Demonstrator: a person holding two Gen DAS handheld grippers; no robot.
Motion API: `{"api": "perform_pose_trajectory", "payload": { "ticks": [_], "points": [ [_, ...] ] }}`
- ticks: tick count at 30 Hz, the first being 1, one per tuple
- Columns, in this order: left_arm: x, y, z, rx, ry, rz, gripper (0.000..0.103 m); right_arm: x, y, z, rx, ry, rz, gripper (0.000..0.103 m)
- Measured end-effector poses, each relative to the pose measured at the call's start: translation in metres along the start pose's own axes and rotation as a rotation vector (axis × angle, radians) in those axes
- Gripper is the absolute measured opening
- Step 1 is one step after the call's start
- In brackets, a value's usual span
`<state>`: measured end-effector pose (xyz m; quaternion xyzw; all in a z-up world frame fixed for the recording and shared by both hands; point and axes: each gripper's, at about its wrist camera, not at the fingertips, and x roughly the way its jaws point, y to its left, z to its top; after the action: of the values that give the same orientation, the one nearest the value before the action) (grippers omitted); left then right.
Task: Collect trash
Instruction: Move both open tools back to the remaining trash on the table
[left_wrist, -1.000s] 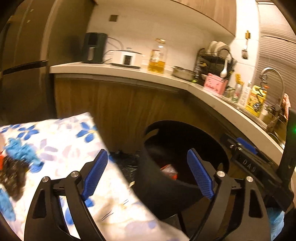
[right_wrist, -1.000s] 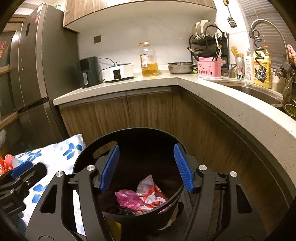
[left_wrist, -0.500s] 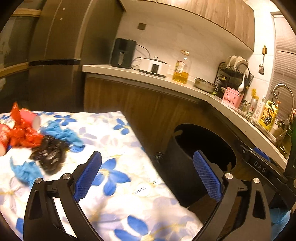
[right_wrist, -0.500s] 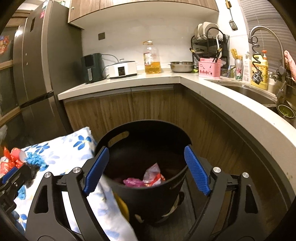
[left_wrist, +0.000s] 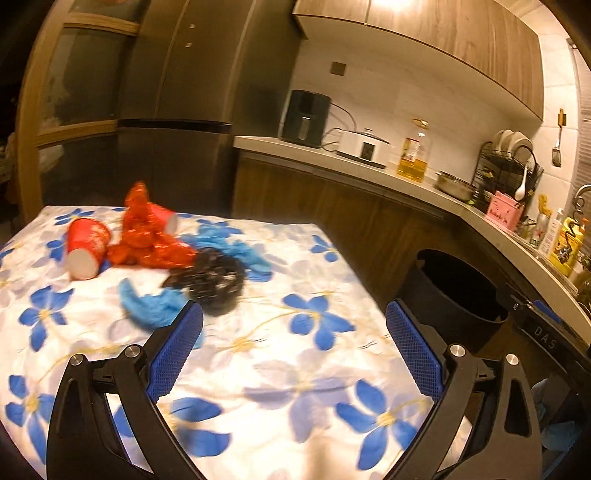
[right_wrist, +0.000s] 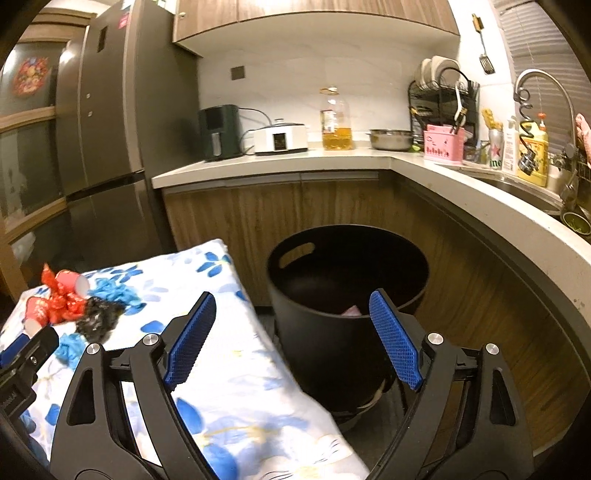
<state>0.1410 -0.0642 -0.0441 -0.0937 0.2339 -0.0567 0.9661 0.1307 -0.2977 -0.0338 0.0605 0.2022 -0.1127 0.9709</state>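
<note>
Trash lies on a table under a blue-flowered cloth: a red paper cup, a second red cup, crumpled red wrapper, blue scraps and a black crumpled wad. My left gripper hovers open over the cloth, just short of the black wad, nothing between its fingers. A black bin stands on the floor beside the table, with pink trash inside. My right gripper is open and empty, back from the bin's rim. The trash pile shows at its left.
A curved counter wraps behind the bin, carrying an oil bottle, appliances, a dish rack and a sink with a tap. A tall fridge stands at the left. The left gripper's body shows at the right wrist view's left edge.
My left gripper swung from the bin toward the table, bringing the trash pile into view. My right gripper opened wider and drew back from the bin, now seen farther off.
</note>
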Motion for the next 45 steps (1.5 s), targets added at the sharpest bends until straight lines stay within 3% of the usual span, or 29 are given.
{"api": "perform_pose_trajectory", "payload": {
  "ticks": [16,33,45],
  "points": [
    [-0.042,0.077,-0.013,-0.062,-0.037,0.137,0.095,-0.016,0.080,-0.023,-0.081,0.013,0.116,0.084],
    [-0.047,0.145,-0.022,-0.113,-0.025,0.287,0.095,0.021,0.174,-0.077,-0.173,0.116,0.324,0.084],
    [-0.045,0.169,-0.008,-0.121,-0.054,0.344,0.095,0.051,0.255,-0.086,-0.256,0.159,0.488,0.081]
  ]
}}
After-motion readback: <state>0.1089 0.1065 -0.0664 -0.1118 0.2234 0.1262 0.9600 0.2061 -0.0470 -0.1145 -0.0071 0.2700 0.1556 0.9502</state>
